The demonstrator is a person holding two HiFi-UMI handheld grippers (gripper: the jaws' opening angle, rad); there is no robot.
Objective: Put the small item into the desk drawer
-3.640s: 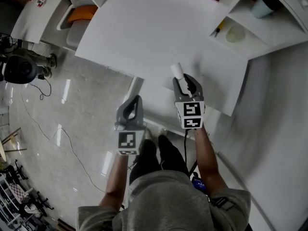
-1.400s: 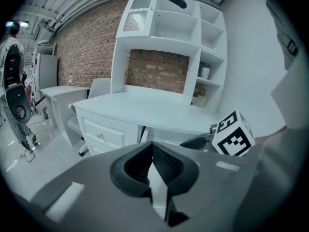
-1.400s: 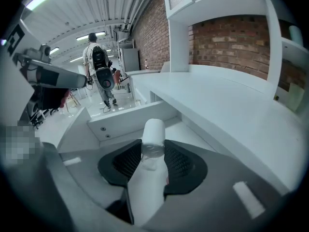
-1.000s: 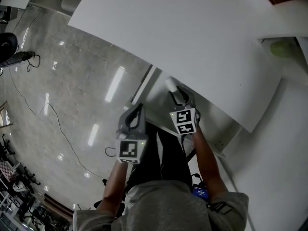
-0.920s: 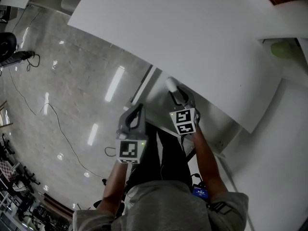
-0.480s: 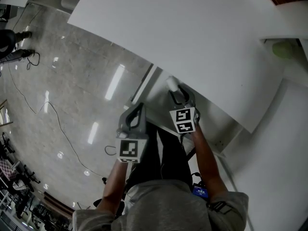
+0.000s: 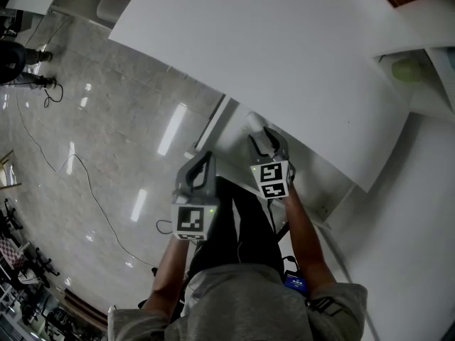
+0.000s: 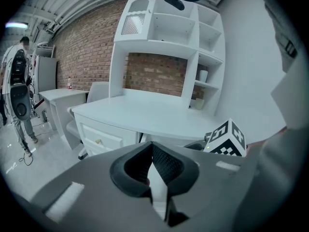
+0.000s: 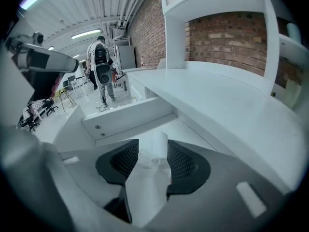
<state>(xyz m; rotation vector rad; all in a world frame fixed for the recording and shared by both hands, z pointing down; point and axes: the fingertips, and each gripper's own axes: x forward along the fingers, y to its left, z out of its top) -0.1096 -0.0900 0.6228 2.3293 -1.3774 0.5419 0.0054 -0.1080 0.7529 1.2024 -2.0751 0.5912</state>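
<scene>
A small white cylinder (image 7: 253,123) stands between the jaws of my right gripper (image 7: 264,135), just inside the open desk drawer (image 7: 231,130) under the front edge of the white desk top (image 7: 284,55). In the right gripper view the small white item (image 9: 157,146) sits upright between the ribbed pads, above the drawer floor (image 9: 120,132). The right gripper (image 9: 152,153) is opening its jaws, and a thin gap shows at the left pad. My left gripper (image 7: 197,160) hangs to the left of the drawer, over the person's legs. Seen from its own camera, the left gripper (image 8: 153,166) is shut and empty.
A white hutch with shelves (image 7: 409,66) stands at the desk's right end. A chair (image 7: 114,2) stands at the far left. Cables (image 7: 71,169) lie on the glossy floor. A person with a backpack (image 9: 102,64) stands far off in the room.
Since the earliest frame the right gripper has carried the white item from above the desk top down to the open drawer. Over the last second both grippers have barely moved.
</scene>
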